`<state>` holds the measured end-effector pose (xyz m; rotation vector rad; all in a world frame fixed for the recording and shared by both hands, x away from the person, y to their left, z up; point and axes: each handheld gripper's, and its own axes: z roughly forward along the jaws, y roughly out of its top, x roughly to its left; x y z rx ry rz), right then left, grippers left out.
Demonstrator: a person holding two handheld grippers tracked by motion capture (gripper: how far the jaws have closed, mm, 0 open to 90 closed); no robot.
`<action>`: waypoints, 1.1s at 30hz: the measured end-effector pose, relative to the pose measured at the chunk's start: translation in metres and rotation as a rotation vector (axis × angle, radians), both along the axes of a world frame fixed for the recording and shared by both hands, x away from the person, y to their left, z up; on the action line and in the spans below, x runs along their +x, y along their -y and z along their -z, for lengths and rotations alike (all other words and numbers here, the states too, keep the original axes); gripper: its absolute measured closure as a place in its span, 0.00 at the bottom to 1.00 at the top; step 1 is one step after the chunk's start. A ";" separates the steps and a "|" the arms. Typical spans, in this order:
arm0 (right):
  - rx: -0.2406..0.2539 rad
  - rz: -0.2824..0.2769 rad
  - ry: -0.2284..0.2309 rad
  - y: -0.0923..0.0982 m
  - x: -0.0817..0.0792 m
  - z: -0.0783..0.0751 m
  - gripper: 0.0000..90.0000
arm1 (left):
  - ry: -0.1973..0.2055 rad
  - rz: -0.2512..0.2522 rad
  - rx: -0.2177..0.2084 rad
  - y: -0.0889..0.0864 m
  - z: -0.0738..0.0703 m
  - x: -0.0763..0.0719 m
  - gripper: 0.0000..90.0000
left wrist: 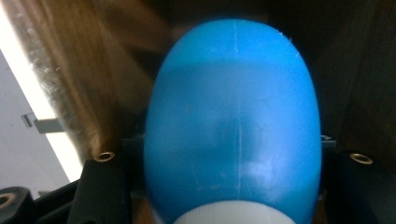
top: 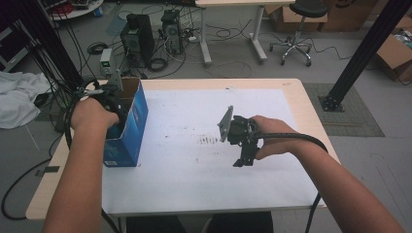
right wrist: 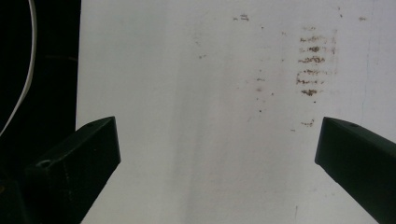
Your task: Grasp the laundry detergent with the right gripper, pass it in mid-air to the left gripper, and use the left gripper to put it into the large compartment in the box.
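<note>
A light wooden table (top: pixel 296 92) covered by a white sheet (top: pixel 194 179) is seen in the high view, with cables and computer towers on the grey floor behind it. At the left of the frame, an open blue cardboard box (top: pixel 127 133) stands on the sheet, and the left gripper (top: pixel 112 104) is lowered into it. In the left gripper view, a smooth blue egg-shaped object (left wrist: pixel 233 121) is clamped between the fingers, inside the box. At centre right, the right gripper (top: pixel 243 158) is held above the sheet, its fingers (right wrist: pixel 84 154) spread wide with nothing between them.
</note>
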<state>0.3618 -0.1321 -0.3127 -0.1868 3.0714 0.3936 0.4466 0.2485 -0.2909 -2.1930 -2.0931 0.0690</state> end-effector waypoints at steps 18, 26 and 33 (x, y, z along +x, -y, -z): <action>-0.008 -0.001 0.001 0.000 0.000 0.000 0.00 | 0.018 0.015 0.015 0.004 0.001 -0.001 0.43; -0.007 -0.001 -0.001 -0.001 0.000 0.002 0.00 | 0.023 0.010 0.020 0.003 0.000 -0.002 0.41; -0.008 0.000 -0.004 -0.001 0.001 0.004 0.00 | 0.050 0.010 0.011 0.003 -0.004 -0.005 0.37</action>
